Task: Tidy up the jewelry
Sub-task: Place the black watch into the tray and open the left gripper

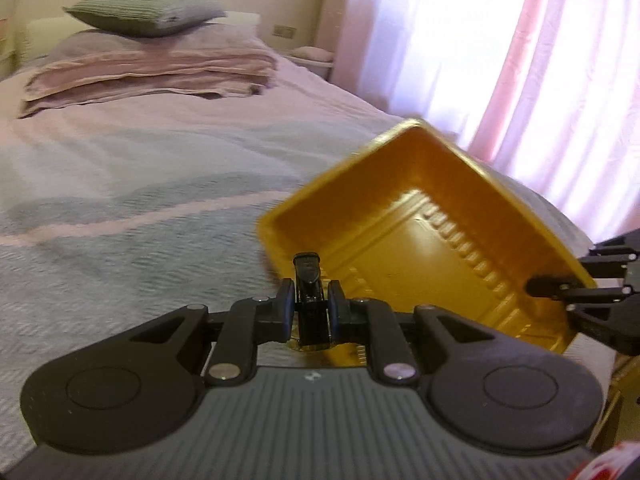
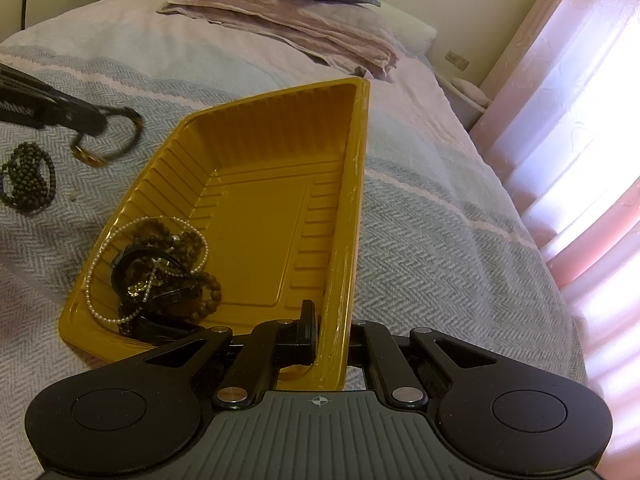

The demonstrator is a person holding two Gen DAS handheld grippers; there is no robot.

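Gold tray, rim (right side) in right hand-held gripper

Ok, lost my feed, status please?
Left gripper shut on dark bangle. Right gripper shut on gold tray wall, tray tilted. Beaded bracelet on bedspread.

The right gripper is clamping the near right wall of a yellow tray, one finger inside and one outside, and the tray is tilting so its left side is sitting low on the bedspread. A heap of jewelry, pearl strand, dark beads and black bangles, is lying in its lower left corner. The left gripper is pinching a dark bracelet beside a beaded necklace that is lying on the cover.
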